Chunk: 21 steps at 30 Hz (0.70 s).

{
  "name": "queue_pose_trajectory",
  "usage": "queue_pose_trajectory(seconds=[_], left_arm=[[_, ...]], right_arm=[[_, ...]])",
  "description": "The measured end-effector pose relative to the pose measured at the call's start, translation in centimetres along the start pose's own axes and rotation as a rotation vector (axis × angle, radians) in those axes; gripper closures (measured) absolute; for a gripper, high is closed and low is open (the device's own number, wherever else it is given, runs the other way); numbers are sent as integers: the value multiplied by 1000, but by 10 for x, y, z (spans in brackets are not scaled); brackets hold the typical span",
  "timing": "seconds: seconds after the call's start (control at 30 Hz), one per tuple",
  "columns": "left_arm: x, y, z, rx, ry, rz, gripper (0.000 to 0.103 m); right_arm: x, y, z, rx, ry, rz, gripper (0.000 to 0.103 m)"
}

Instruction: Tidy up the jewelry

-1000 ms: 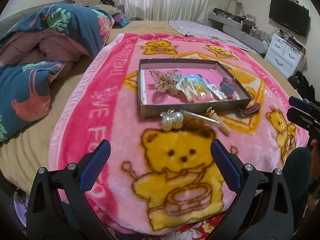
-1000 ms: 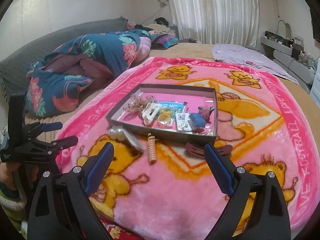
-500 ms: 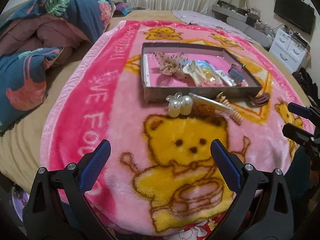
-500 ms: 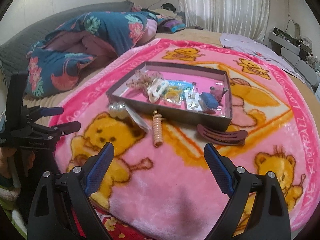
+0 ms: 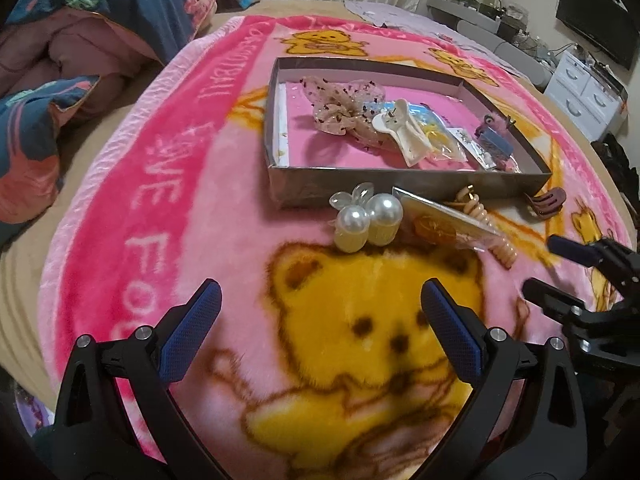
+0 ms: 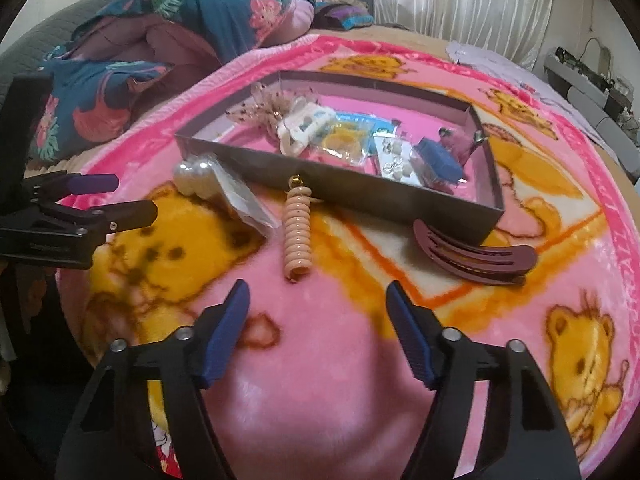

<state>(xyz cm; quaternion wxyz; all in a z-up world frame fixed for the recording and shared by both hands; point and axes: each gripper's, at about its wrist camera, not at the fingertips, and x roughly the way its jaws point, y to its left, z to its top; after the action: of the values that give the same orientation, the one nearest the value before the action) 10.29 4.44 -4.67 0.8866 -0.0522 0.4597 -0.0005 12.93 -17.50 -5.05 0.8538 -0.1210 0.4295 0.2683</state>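
Note:
A shallow grey box (image 5: 360,190) (image 6: 360,188) on the pink bear blanket holds a scrunchie (image 5: 344,110), a white claw clip (image 5: 404,136) and small packets. In front of it lie a pearl hair tie (image 5: 368,222) (image 6: 196,180), a clear packet (image 5: 440,224) (image 6: 244,204), a peach spiral tie (image 6: 298,236) and a maroon claw clip (image 6: 476,254) (image 5: 546,204). My left gripper (image 5: 320,320) is open and empty, short of the pearl tie. My right gripper (image 6: 318,320) is open and empty, just short of the spiral tie.
A blue floral duvet (image 5: 80,60) (image 6: 160,40) is heaped at the left of the bed. A white drawer unit (image 5: 588,92) and a TV (image 5: 596,28) stand at the right. The blanket (image 5: 160,200) drops off at the near edge.
Both grippers have moved forward toward the items in front of the box, which look larger now. Both remain open. Nothing on the blanket has moved.

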Motion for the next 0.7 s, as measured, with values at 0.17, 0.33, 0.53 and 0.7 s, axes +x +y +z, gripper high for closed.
queue_pose_trajectory(seconds=[0.17, 0.33, 0.53, 0.7], left_arm=[[9, -3, 10, -4, -1, -16, 10], [19, -7, 18, -2, 7, -33, 14], [31, -4, 23, -27, 17, -30, 27], [39, -9, 27, -23, 20, -43, 38]], right_arm=[[17, 1, 12, -1, 9, 15, 57], [31, 2, 22, -6, 14, 21, 68], [31, 1, 23, -1, 11, 37, 86], [26, -14, 19, 70, 2, 39, 86]])
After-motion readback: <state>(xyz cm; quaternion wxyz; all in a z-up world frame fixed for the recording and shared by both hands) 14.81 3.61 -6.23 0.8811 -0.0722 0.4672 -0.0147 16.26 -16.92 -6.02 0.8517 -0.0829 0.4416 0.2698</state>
